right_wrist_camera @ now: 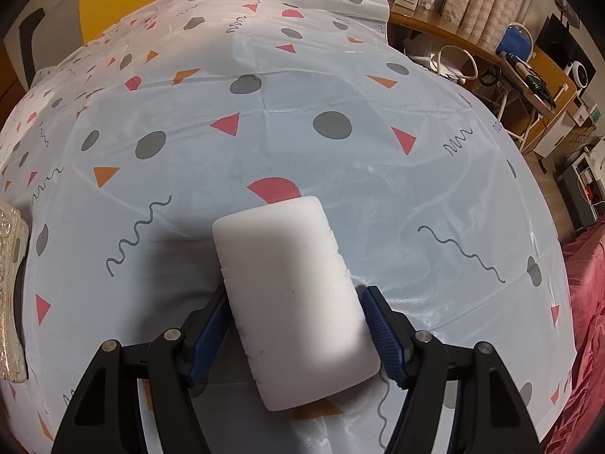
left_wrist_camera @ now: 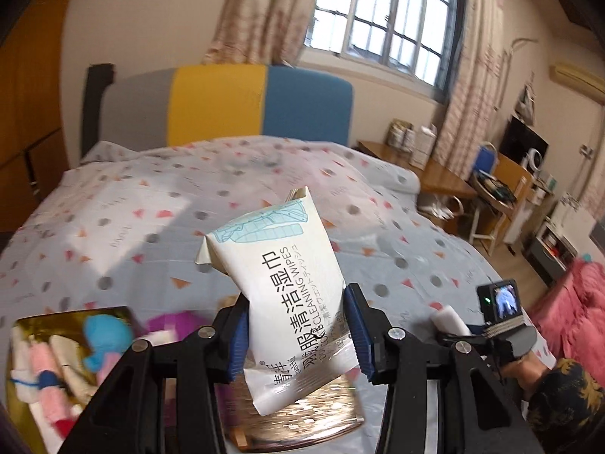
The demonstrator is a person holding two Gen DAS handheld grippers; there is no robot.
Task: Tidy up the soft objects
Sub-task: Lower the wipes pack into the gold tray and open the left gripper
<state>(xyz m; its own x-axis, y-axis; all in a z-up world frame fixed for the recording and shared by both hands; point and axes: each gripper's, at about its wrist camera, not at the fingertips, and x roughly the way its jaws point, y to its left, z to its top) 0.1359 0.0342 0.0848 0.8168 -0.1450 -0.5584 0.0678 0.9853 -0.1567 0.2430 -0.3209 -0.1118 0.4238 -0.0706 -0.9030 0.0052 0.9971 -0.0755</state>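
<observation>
While the left gripper [left_wrist_camera: 300, 335] pointed out over the bed, its blue pads [left_wrist_camera: 238, 344] pinched a white pack of cleaning wipes [left_wrist_camera: 281, 283] by its lower half, pack tilted and lifted clear of the sheet. Below the pack sat a shiny gold box [left_wrist_camera: 302, 412], partly hidden by the fingers. Left of that, a gold-rimmed tray [left_wrist_camera: 26, 329] held rolled soft items: a blue plush piece [left_wrist_camera: 100, 340], pink and white rolls [left_wrist_camera: 41, 363]. A purple soft thing [left_wrist_camera: 170, 321] lay between tray and gripper, too blurred to identify.

Right gripper [right_wrist_camera: 298, 327] angled steeply down, jaws clamped on a white foam sponge block [right_wrist_camera: 287, 302]; both pads touched its long sides. Block stuck out forward past the fingertips, above the bed sheet [right_wrist_camera: 264, 121], which was pale with grey dots, red and orange triangles and squiggles. From the left wrist view the right gripper's camera unit [left_wrist_camera: 499, 302] and the sponge end showed at right, near a patterned sleeve [left_wrist_camera: 563, 397].

Farther out: headboard [left_wrist_camera: 219, 102] in grey, yellow and blue panels, barred window [left_wrist_camera: 385, 19] with curtains, wooden desk [left_wrist_camera: 435, 174] along the wall, red blanket [right_wrist_camera: 590, 283] at the right edge.
</observation>
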